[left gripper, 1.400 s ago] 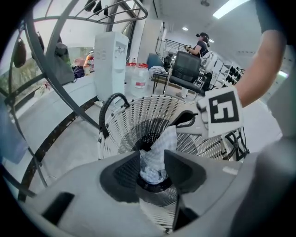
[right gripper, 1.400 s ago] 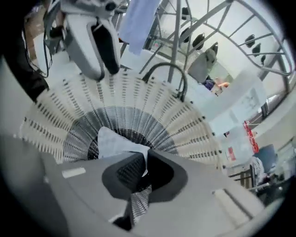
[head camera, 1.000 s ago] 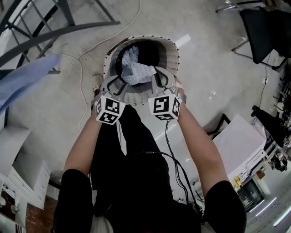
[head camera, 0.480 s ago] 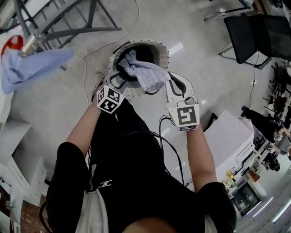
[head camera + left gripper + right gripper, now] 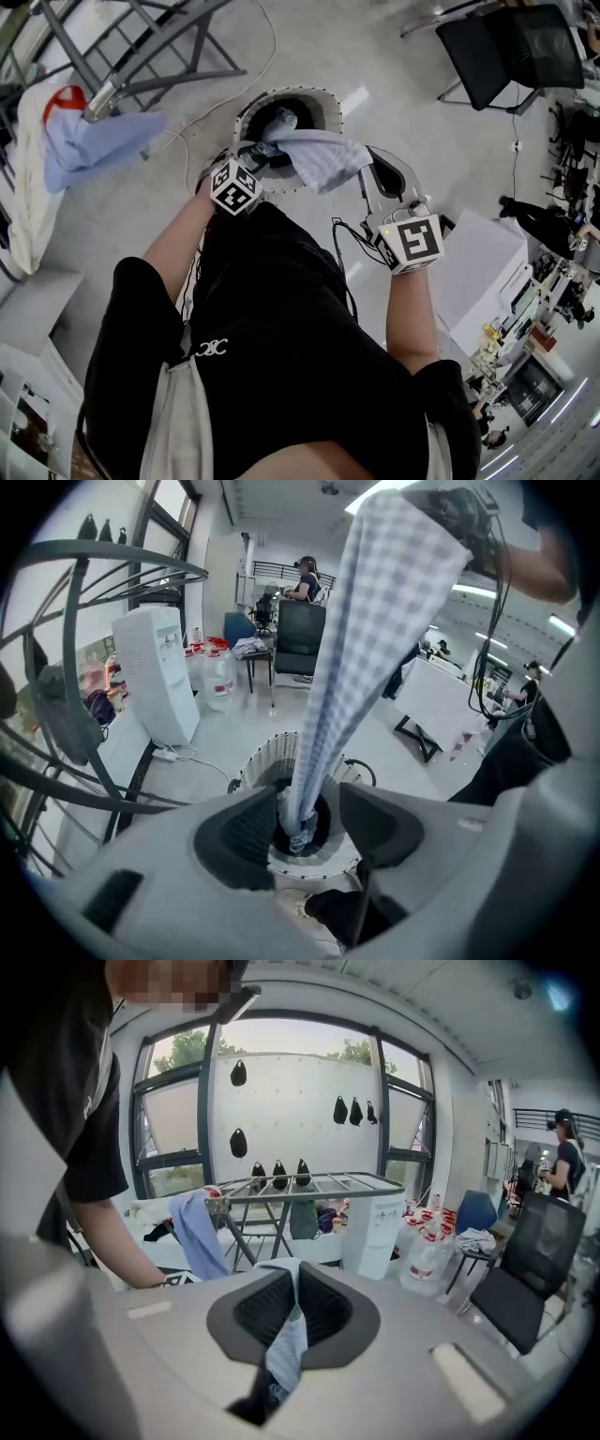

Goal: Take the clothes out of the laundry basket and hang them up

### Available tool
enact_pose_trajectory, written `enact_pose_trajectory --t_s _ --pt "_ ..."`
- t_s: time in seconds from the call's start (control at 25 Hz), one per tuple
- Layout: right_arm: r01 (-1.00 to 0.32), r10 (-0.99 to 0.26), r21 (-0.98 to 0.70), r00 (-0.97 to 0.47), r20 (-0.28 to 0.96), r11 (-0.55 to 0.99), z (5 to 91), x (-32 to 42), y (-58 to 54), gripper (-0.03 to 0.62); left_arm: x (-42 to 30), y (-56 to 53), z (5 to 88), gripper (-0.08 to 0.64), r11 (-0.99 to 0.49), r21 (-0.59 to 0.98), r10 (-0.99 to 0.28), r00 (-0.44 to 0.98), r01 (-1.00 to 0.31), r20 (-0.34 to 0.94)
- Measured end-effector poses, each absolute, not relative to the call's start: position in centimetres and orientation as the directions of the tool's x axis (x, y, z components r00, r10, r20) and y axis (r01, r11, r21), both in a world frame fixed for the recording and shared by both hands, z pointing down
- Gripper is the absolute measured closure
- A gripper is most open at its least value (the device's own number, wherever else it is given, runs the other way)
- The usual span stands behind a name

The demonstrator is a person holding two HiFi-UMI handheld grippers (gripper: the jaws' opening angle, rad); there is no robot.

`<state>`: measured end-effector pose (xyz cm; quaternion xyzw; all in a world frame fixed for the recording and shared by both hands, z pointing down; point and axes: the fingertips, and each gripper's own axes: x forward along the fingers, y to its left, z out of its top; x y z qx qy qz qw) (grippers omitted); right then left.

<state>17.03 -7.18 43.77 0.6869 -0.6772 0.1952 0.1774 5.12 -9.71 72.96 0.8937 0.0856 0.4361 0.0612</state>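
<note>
Both hands have lifted from the laundry basket [image 5: 330,103]; the right gripper [image 5: 292,1309], higher, stays pinched tight on the checked shirt [image 5: 319,157]; the left gripper [image 5: 302,822] has just been opening, wide, fabric hanging untouched between; the tail trails in the basket, so extraction is nearly done.

Thin checked cloth garment [image 5: 319,157], soft and matt; white perforated plastic laundry basket [image 5: 330,105]; grey metal drying rack [image 5: 164,42]; smooth glossy floor [image 5: 412,131]; ribbed matt dark pads [image 5: 267,1309] on right tool [image 5: 294,1283]
</note>
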Motion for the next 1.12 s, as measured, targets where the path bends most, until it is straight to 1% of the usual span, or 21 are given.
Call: enact_pose_trajectory --t_s 0.28,0.52,0.6,0.64,0.68,0.72,0.84,1.04,1.12 --pt "-0.999 -0.884 0.003 0.035 0.466 -0.038 38.9 16.1 -7.0 0.571 7.2 -10.1 74.7 0.341 -0.966 0.19 0.256 0.554 0.176 0.792" --pt "-0.996 -0.897 0.009 0.083 0.434 -0.088 36.4 16.1 -6.2 0.571 10.4 -8.3 77.7 0.339 -0.929 0.208 0.341 0.487 0.306 0.804" --pt "-0.994 -0.901 0.005 0.101 0.422 -0.11 35.7 16.3 -5.8 0.571 11.3 -7.3 77.8 0.349 -0.922 0.213 0.356 0.488 0.324 0.797" --pt "-0.993 -0.903 0.002 0.111 0.415 -0.121 35.3 16.5 -5.6 0.571 11.8 -7.0 77.7 0.411 -0.924 0.213 0.354 0.498 0.318 0.791" --pt "-0.991 -0.905 0.0 0.121 0.408 -0.133 34.9 16.8 -5.3 0.571 12.3 -6.9 77.4 0.51 -0.928 0.217 0.35 0.512 0.301 0.784" --pt "-0.99 -0.906 0.0 0.132 0.403 -0.144 34.6 17.1 -4.9 0.571 12.8 -6.9 77.1 0.549 -0.934 0.225 0.344 0.527 0.277 0.777" --pt "-0.984 -0.9 0.014 0.17 0.402 -0.179 34.3 18.5 -3.3 0.571 13.2 -8.1 76.3 0.549 -0.952 0.226 0.304 0.555 0.205 0.774" --pt "-0.971 -0.89 0.031 0.232 0.394 -0.239 34.9 21.3 -0.3 0.571 11.1 -14.2 73.3 0.549 -0.984 0.163 0.174 0.609 0.074 0.774" --pt "-0.966 -0.889 0.028 0.248 0.384 -0.257 35.0 22.4 0.6 0.571 9.6 -16.3 71.0 0.549 -0.991 0.117 0.133 0.618 0.066 0.775"
